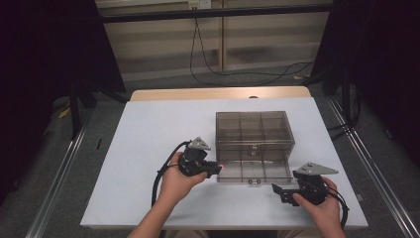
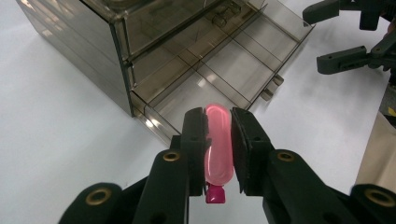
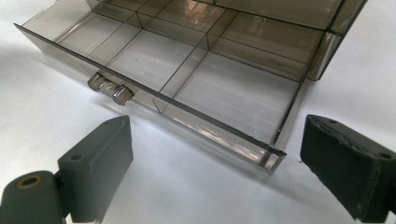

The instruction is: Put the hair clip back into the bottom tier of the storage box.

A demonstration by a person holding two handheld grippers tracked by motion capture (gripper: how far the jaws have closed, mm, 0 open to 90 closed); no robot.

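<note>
- White tabletop fills the middle of the high view, with grey floor around it, dark curtains at both sides and black cables trailing across the floor at the top of the frame.
- Right of centre on the table stands a smoky transparent drawer cabinet; its bottom drawer is pulled out toward the lower edge of the frame.
- The drawer is split by dividers into compartments, and those visible in the right gripper view are bare; two small knobs stick out from its front wall at that view's left.
- The left gripper, just below centre in the high view, is clenched on a pink tube; in the left gripper view both pads press its sides, and its darker pink cap points back toward the camera.
- The tube's rounded end sits over the near left corner of the open drawer, just above the wall; whether it touches I cannot tell.
- The cabinet's corner post rises in the upper left of the left gripper view, close beside the tube.
- The right gripper, lower right in the high view, stands released with jaws wide apart and nothing between them.
- It rests low near the table just off the drawer's front right corner, apart from the front wall.
</note>
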